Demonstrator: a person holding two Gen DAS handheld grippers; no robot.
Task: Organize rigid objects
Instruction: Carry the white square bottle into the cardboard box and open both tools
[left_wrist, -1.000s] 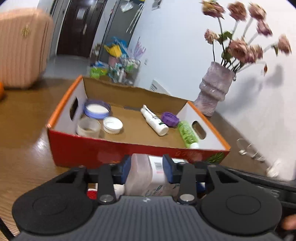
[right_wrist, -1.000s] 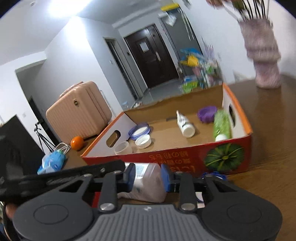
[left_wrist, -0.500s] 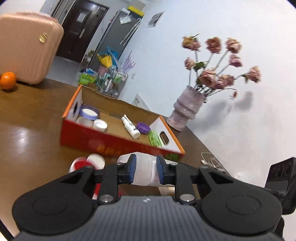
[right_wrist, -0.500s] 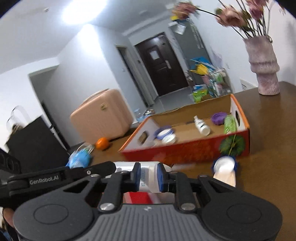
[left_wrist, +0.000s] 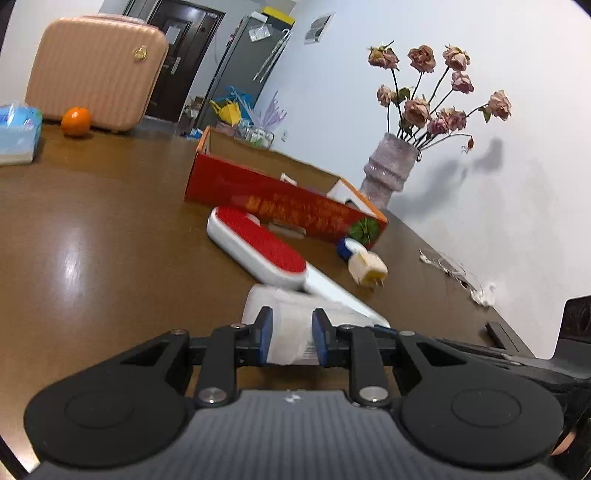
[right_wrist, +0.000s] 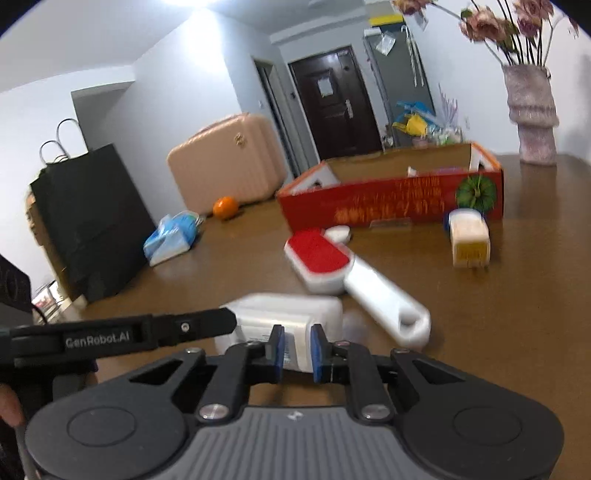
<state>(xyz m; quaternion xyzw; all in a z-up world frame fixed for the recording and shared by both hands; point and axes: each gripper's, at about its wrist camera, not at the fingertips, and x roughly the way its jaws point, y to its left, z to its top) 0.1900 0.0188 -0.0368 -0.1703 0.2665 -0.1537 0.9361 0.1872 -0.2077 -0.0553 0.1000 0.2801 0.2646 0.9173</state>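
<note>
Left gripper (left_wrist: 293, 332): jaws narrow, pads pressed on the white bottle (left_wrist: 280, 302). Right gripper (right_wrist: 297, 350): jaws have just been closing, same bottle between them, pads on its labelled end. So we log a two-handed hold. The bottle sits on the near side of the red box (left_wrist: 280, 199), well apart from it, low over the desk (left_wrist: 92, 240); we cannot tell whether it rests on the desk or is lifted.

Step in hand, as we judge it: bottle secured, not yet boxed. The next move calls for both hands to travel together toward the box, rise over its near wall and release inside; uneven motion could twist the bottle out of the pads.

Between bottle and box lies a red-faced lint brush (left_wrist: 266, 243), handle toward us. A small cream bottle (left_wrist: 367, 266) with a blue cap lies just beside the box's near wall, at the corner with the green print. Both are in the path.

Left view only: the dried-flower vase (left_wrist: 388, 173) in full beyond the box, and a cable by the wall. Right view only: a black bag (right_wrist: 88, 221) far left of the box, a small white lid (right_wrist: 338, 233) just beside the box's near wall, some of the box interior, and the left gripper's body beside the bottle.
</note>
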